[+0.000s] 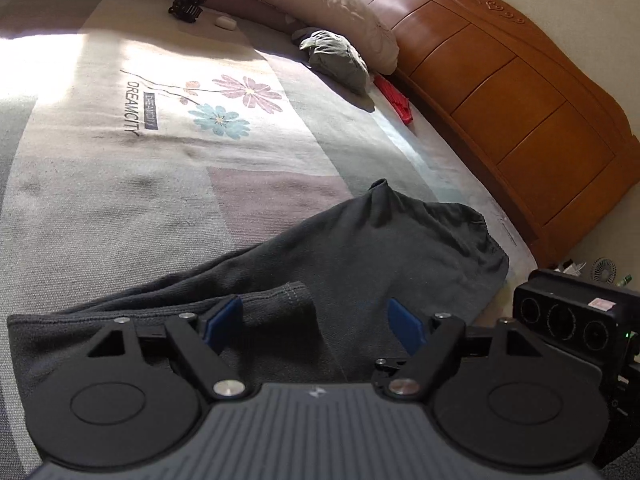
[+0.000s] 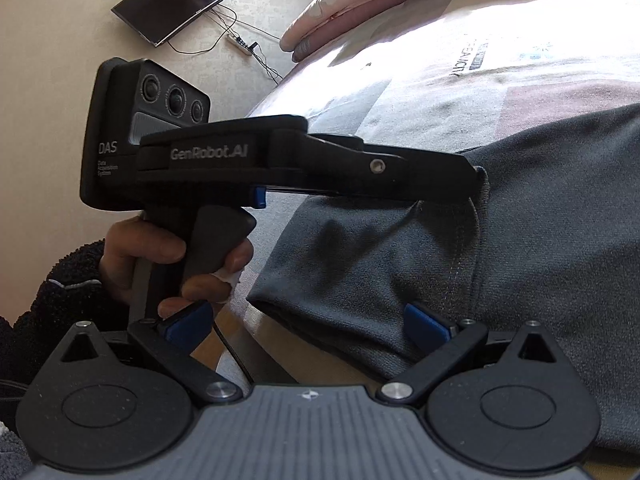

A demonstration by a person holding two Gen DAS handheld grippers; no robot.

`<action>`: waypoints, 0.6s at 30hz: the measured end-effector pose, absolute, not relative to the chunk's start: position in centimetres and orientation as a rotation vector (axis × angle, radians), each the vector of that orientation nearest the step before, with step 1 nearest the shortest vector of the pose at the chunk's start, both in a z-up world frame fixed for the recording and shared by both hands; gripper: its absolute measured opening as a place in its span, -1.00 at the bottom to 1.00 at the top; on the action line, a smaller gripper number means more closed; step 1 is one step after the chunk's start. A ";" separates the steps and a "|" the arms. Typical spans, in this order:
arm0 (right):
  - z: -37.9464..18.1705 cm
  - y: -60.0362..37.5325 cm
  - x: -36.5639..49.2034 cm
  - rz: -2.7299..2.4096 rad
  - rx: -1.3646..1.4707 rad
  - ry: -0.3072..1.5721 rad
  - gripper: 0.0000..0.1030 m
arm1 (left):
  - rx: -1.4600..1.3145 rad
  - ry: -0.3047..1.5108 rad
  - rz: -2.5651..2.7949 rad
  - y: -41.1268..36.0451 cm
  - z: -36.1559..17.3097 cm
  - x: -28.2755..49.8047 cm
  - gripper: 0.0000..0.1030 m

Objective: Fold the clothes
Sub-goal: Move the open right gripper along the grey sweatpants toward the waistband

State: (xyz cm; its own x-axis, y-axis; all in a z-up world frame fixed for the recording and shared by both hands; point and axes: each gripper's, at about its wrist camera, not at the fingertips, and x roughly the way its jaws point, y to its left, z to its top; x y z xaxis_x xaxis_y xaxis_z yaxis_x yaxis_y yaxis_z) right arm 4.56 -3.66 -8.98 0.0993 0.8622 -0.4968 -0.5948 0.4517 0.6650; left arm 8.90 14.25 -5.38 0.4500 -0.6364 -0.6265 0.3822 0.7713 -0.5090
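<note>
Hovering nearest, the left tongs (image 1: 316, 326) gape wide, blue pads clear of the soft dark-grey knit garment (image 1: 360, 248) rumpled on the bed's woven floral cover (image 1: 120, 168). The right tongs (image 2: 310, 326) stand open, empty. Farther off: a glossy panelled wooden headboard (image 1: 500, 92).

"DREAMCITY" runs in dark capitals down the bed sheet (image 1: 132, 108), left of centre in the left wrist view, beside a small dark label (image 1: 151, 111) with the same word, hard to read. In the right wrist view, left of centre, the left gripper (image 2: 472, 184) carries "GenRobot.AI" on its side, and its camera housing (image 2: 116, 152) reads "DAS" over "Data Acquisition System".
</note>
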 end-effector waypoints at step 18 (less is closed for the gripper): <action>-6.5 -3.9 3.5 1.109 0.263 0.911 1.00 | -0.375 0.966 -0.569 19.1 -4.9 7.1 0.61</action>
